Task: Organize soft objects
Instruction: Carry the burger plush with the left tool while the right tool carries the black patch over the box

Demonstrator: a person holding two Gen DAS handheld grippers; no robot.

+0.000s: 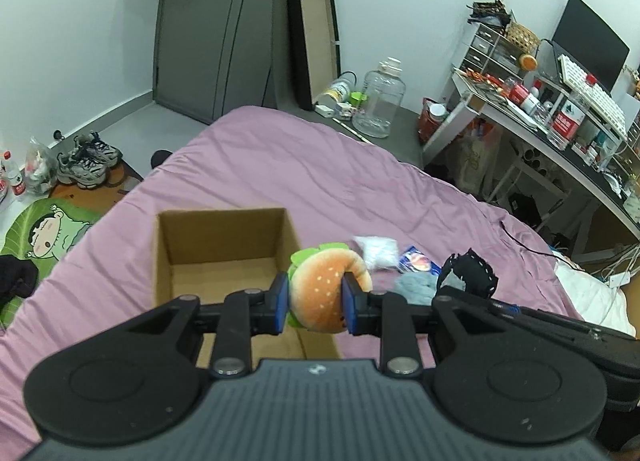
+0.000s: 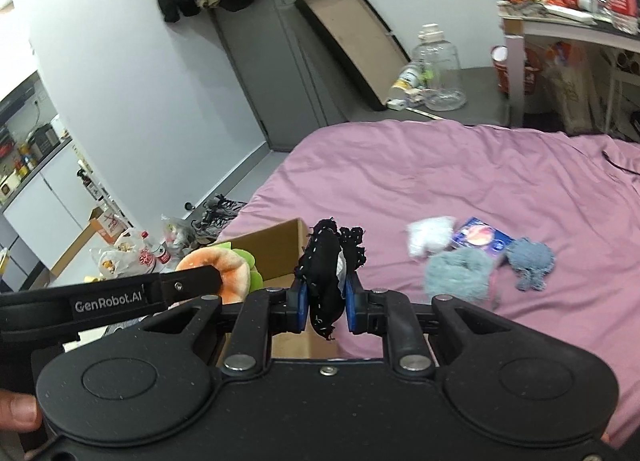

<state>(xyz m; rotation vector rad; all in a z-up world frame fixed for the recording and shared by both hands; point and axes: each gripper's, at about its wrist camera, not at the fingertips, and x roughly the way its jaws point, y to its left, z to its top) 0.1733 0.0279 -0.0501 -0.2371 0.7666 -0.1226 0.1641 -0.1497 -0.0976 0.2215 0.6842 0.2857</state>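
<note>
My left gripper is shut on a plush hamburger and holds it above the right rim of an open, empty cardboard box on the purple bed. My right gripper is shut on a black cloth with white stitching; that cloth also shows in the left wrist view. The hamburger and the box show to the left in the right wrist view. On the bed lie a white fluffy item, a blue packet, a grey-blue fuzzy cloth and a blue knitted piece.
The purple bedspread fills the middle. A clear water jug and a leaning flat box stand beyond the bed. A cluttered desk is at right. Shoes and a cartoon mat lie on the floor at left.
</note>
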